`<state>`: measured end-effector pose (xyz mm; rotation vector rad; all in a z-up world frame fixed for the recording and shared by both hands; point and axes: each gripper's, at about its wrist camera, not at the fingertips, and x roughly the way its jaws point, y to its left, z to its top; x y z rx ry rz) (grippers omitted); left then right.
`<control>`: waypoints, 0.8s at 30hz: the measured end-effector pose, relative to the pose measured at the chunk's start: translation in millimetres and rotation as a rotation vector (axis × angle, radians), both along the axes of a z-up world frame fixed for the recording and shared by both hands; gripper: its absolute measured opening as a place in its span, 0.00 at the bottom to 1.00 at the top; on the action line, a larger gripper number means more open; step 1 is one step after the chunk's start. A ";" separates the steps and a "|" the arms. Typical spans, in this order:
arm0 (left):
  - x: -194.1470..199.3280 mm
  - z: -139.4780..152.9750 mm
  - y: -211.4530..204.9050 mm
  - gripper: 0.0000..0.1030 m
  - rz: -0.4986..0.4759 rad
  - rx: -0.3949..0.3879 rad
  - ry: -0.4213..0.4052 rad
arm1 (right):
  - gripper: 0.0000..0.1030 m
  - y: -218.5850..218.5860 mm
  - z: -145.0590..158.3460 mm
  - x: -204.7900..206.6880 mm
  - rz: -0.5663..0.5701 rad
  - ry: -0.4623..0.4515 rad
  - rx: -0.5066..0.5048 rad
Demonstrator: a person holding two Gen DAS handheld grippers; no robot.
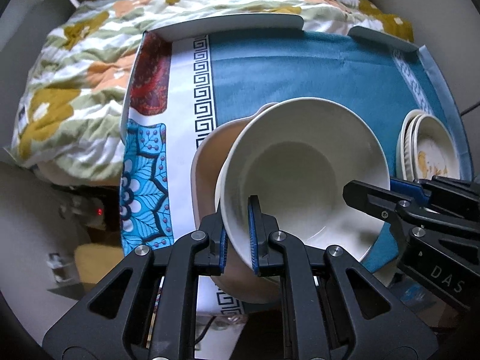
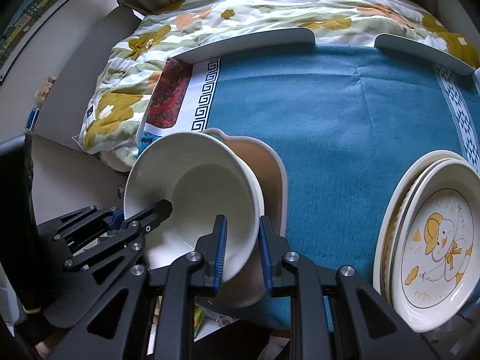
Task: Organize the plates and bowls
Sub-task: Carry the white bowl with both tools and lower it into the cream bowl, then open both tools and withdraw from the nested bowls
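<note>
The worktop (image 1: pixel 300 69), covered by a teal cloth with a key-pattern border, is noted as the bearing surface; a floral quilt (image 1: pixel 75 69) lies beyond it. A stack of cream plates (image 2: pixel 432 240), the topmost showing a duck in a yellow cap, stands at the right edge, well apart from the bowls.

A tan dish (image 1: pixel 210 162) with a pale rim rests on the cloth near the front left. A white bowl (image 1: pixel 303 162) is held over it, tilted, with a further white rim seen directly beneath; whether that rim belongs to a 2nd nested bowl cannot be told.

The left claw (image 1: pixel 238 234) is clenched on the bowl's near-left rim, 1 pad inside and 1 outside. The right claw (image 2: pixel 241 249) is likewise clamped across the opposite rim, its blue pads on either side of the wall.

The step in hand is judged to be the setting of the white bowl into the tan dish. It is advised that both sides be lowered evenly so the tilt is taken out, that the bowl be centred over the dish before contact, and that neither grip be eased until the base is seated flat. Uneven release is judged likely to tip the bowl toward the worktop's front edge.
</note>
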<state>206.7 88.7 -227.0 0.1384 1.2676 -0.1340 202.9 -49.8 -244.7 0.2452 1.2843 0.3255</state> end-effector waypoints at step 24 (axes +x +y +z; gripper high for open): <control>-11.9 9.8 -2.3 0.13 -0.021 0.084 -0.032 | 0.19 -6.4 10.2 -8.8 -0.011 -0.035 0.028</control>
